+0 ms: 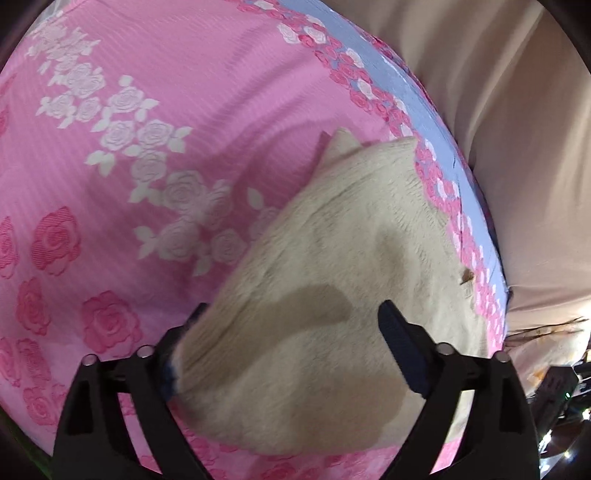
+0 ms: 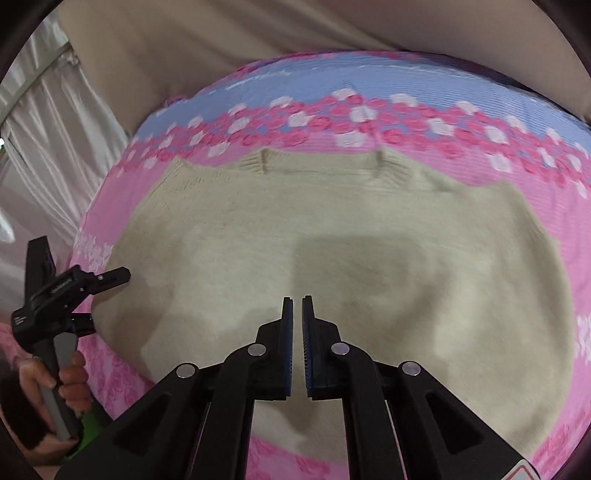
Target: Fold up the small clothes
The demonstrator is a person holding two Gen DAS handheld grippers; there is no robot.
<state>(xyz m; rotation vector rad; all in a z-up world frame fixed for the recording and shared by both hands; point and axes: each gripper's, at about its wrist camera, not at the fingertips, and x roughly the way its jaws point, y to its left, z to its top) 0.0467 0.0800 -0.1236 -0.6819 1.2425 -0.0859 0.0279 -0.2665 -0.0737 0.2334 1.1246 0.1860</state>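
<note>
Underneath, pink rose-print bedsheet (image 2: 509, 236), beige wall (image 2: 258, 33).

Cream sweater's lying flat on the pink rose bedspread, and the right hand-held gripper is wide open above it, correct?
Not quite. The right hand-held gripper is shut, its pads nearly together with nothing between them, as the right wrist view shows. The cream sweater does lie flat on the pink rose bedspread.

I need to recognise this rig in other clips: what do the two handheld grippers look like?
Both are matte black plastic. The right gripper has angular finger arms with silver round pivot bolts and blue ribbed pads. The left gripper shares the arms and bolts, with dark pads. In the right wrist view it sits on a grey handle with small white lettering.
</note>
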